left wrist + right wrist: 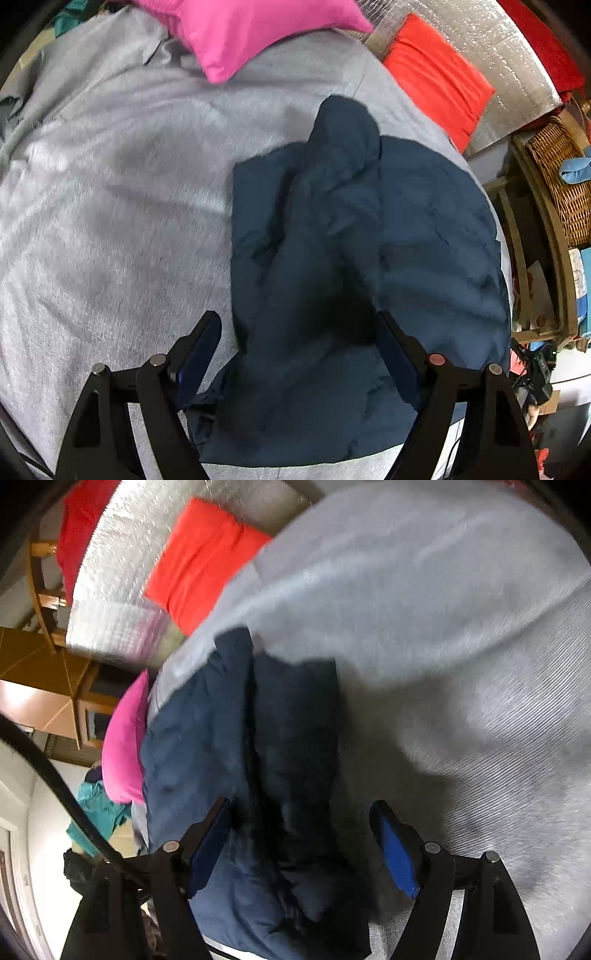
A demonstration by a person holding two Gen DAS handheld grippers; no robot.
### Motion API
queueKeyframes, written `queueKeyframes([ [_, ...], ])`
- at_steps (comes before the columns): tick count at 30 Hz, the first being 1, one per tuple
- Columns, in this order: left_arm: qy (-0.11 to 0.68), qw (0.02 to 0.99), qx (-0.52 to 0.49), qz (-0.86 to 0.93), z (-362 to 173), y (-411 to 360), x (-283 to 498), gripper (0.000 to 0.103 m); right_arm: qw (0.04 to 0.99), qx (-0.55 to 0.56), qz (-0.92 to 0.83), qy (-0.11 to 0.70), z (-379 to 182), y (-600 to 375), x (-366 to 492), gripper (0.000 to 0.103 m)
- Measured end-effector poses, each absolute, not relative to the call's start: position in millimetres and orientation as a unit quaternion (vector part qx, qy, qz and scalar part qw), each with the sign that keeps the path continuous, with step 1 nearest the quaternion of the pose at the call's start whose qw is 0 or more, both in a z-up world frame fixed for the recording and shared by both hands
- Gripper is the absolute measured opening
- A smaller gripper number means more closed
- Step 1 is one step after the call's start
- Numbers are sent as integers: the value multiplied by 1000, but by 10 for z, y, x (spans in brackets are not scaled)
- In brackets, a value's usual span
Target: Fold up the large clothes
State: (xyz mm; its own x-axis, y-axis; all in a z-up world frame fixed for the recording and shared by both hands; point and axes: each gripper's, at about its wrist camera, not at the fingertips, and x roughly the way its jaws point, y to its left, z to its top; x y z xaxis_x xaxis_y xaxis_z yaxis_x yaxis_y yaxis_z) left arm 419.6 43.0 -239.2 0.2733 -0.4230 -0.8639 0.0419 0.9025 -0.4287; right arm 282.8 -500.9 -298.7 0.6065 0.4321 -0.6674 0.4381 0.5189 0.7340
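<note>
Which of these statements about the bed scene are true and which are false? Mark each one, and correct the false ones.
1. The dark blue garment lies on a grey bed cover. True.
2. The left gripper is clamped shut on the garment. False: its jaws stand wide open, with the cloth lying between them.
3. A pink pillow and a red pillow lie on the bed. True.
4. The right gripper holds the red pillow. False: it is open over the blue garment, and the pillow lies far off.
5. A wicker basket stands beside the bed. True.
6. The garment is spread out flat. False: it is rumpled, with a raised ridge along its middle.
</note>
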Motion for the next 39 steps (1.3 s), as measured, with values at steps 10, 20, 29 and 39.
queueKeyframes([
  [10, 607, 742, -215, -186, -2611, 368, 4261, 86, 741, 505, 65, 437, -3081, -4718, 3075, 87],
  [20, 588, 740, -273, -181, -2604, 433, 4199, 66, 781, 451, 51, 428, -2822, -4465, 3094, 45],
  [29, 578, 754, -253, -182, -2435, 494, 4102, 55, 798, 424, 38, 427, -2700, -4411, 3097, 42],
  [39, 540, 780, -283, -140, -2138, 820, 4175, 72, 816, 378, -34, 437, -2267, -4720, 3107, 71],
])
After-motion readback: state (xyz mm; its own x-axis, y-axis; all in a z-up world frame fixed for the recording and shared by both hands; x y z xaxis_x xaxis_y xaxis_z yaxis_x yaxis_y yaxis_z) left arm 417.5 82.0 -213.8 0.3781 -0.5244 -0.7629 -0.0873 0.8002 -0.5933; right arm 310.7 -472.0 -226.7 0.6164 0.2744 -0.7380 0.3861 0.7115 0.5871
